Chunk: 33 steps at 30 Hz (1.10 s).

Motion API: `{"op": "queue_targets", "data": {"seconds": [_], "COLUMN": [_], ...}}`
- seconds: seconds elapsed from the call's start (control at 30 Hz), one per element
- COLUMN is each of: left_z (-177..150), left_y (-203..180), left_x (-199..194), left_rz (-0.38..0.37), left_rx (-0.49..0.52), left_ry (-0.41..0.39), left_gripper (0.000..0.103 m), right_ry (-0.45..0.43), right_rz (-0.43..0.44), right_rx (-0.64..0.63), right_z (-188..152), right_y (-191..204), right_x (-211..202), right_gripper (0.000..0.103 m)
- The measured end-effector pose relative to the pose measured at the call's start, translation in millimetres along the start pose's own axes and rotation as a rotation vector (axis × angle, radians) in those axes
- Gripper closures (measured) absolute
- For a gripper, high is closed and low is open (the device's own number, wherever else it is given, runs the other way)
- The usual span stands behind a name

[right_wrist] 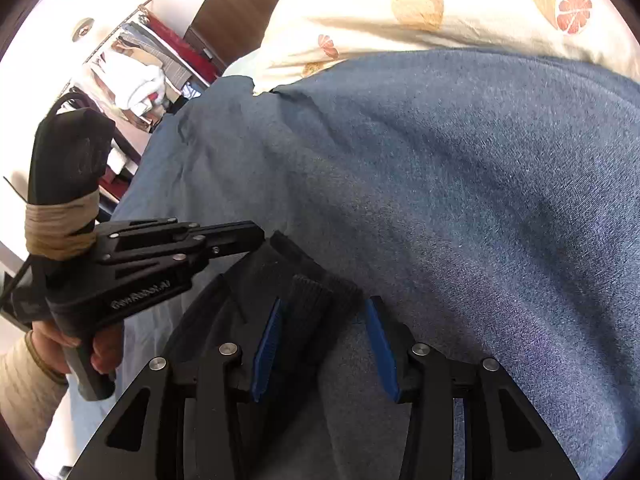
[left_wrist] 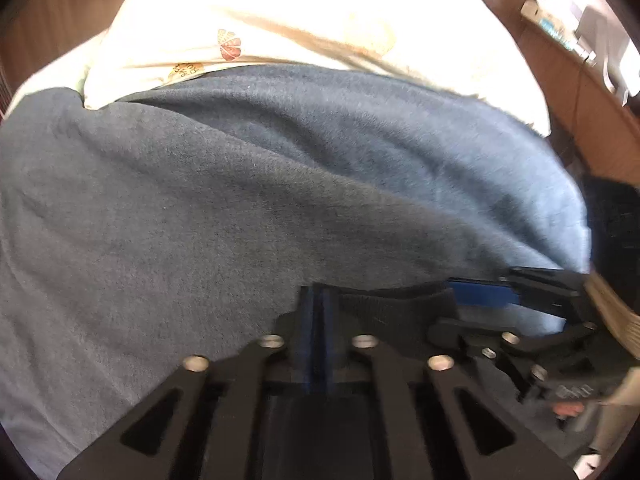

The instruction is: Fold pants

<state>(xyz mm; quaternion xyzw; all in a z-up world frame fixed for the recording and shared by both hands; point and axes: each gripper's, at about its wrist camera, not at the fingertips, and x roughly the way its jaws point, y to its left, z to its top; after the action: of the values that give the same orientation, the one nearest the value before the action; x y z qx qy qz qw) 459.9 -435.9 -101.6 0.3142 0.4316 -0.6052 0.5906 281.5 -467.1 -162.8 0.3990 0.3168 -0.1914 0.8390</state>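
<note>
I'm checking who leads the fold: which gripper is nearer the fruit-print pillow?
Hard to separate; both are about level. The left gripper and right gripper sit side by side at the dark pants on the blue blanket, with the pillow across it.

Bright daylight, blown-out glare above, slight blur, fisheye-warped dark edges

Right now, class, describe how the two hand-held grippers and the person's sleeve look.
Both grippers are black plastic with silver rivets and blue ribbed pads. The left gripper has a pistol-style handle, pale lettering on its side, tan cord wound around its upper body and a black cable. The sleeve is cream ribbed knit.
</note>
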Motion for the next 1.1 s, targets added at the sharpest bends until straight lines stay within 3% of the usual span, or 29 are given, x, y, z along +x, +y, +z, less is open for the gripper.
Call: {"op": "queue_targets", "data": {"seconds": [0.03,0.07,0.13,0.17,0.23,0.5,0.6,0.73,0.8,0.9,1.1], "left_z": [-1,-1,-3,-2,-2,-1,-2,-2,-2,-2,-10], "left_y": [2,3,5,4,4,8,7,3,-1,-3,-14], "left_x": [-4,-8,-9,-3,11,41,44,34,22,1,-58], "left_rz": [-0.013,-0.027,-0.041,-0.042,-0.060,-0.122,-0.156,-0.145,-0.147,-0.144,-0.111], "left_rx": [-0.001,0.007,0.025,0.033,0.034,-0.005,-0.024,-0.008,-0.007,-0.008,-0.016], "left_ry": [-0.001,0.002,0.027,0.053,0.105,0.154,0.162,0.134,0.108,0.064,-0.046], "left_gripper": [0.056,0.051,0.051,0.052,0.065,0.065,0.077,0.087,0.087,0.088,0.088], "right_ry": [0.001,0.000,0.001,-0.001,-0.002,0.022,0.030,0.042,0.040,0.020,-0.072], "right_rz": [0.005,0.011,0.017,0.017,0.014,0.030,0.034,0.042,0.047,0.048,0.051], "right_rx": [0.006,0.011,0.013,0.010,0.005,0.022,0.032,0.030,0.031,0.030,-0.076], "right_z": [1,1,1,1,1,3,5,6,9,13,20], "right_y": [-1,-2,-3,-2,-2,-7,-8,-8,-7,-2,38], "right_x": [0,-1,-1,-1,1,10,14,20,19,8,-38], "right_gripper": [0.059,0.059,0.059,0.059,0.059,0.059,0.059,0.064,0.076,0.085,0.088]}}
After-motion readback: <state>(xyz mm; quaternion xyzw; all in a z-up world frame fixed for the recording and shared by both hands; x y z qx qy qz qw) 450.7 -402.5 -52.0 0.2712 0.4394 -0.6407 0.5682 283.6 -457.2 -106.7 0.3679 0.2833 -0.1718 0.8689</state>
